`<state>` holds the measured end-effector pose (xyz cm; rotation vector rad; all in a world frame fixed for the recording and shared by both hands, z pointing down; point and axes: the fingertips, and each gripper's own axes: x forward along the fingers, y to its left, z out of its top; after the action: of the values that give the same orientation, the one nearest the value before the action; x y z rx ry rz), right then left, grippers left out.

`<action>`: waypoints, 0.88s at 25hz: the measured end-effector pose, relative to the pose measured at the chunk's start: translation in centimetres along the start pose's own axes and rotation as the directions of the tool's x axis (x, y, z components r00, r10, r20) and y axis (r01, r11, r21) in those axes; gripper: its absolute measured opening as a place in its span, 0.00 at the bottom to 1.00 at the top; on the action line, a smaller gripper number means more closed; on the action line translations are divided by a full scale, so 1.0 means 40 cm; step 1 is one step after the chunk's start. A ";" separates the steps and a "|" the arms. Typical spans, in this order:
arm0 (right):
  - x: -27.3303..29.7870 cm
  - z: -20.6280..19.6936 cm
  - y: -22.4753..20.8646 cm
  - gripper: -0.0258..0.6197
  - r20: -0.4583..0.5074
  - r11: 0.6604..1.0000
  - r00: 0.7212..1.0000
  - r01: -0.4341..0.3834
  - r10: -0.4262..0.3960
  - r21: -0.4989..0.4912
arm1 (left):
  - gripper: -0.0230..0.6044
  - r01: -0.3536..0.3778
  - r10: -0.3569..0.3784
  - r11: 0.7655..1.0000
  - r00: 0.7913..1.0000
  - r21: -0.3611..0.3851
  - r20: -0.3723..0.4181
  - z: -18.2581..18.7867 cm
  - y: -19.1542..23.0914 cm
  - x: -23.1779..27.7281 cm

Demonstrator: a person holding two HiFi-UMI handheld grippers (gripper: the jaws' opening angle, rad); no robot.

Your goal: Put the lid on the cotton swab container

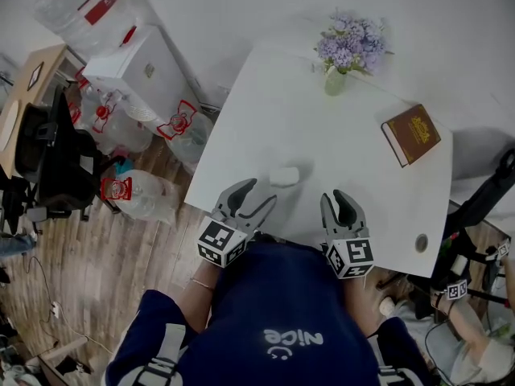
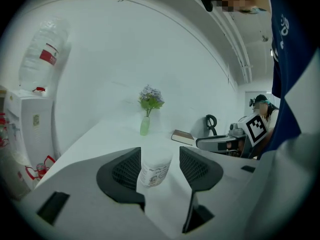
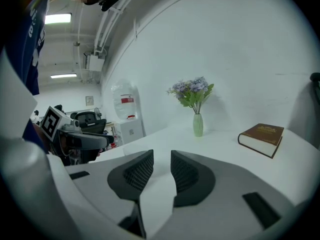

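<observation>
1 container (image 1: pixel 284 175) stands upright near the table's (image 1: pixel 346 147) front edge, though whether its lid is on is hard to make out. Just short of it, over that edge, hangs the left gripper (image 1: pixel 259 193). Its jaws are spread wide and grasp nothing, and in its own view the container shows in the gap beyond them, untouched. The right gripper (image 1: pixel 335 199) hangs further right along the same edge, jaws narrowly apart and empty. 1 vase (image 1: pixel 335 80) stands at the far edge, and 1 book (image 1: pixel 411 134) lies near the far right corner.

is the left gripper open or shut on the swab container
Open: the left gripper has its jaws wide apart, and the swab container sits ahead of them, untouched.
</observation>
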<state>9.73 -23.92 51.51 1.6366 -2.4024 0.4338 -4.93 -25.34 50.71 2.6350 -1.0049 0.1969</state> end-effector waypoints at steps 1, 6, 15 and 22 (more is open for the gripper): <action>0.000 0.002 0.002 0.22 0.000 1.000 1.000 -0.005 0.005 -0.008 | 0.43 -0.006 0.006 1.000 1.000 -0.007 0.009 0.008 0.003 -0.001; 0.000 0.010 0.016 0.20 0.015 0.999 1.000 -0.026 0.026 -0.026 | 0.17 -0.050 0.049 0.999 0.997 0.009 0.053 0.038 0.015 -0.014; -0.002 0.021 0.017 0.14 0.028 0.999 1.000 -0.010 0.011 -0.034 | 0.07 -0.124 0.122 0.992 0.991 0.034 0.049 0.044 0.030 -0.035; -0.015 0.027 0.022 0.13 0.023 0.999 1.000 0.011 -0.010 -0.046 | 0.07 -0.107 0.105 0.994 0.993 0.034 0.054 0.056 0.022 -0.044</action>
<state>9.11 -23.48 50.22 1.6425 -2.4004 0.3578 -6.80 -25.63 48.40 2.6341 -1.1704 0.1732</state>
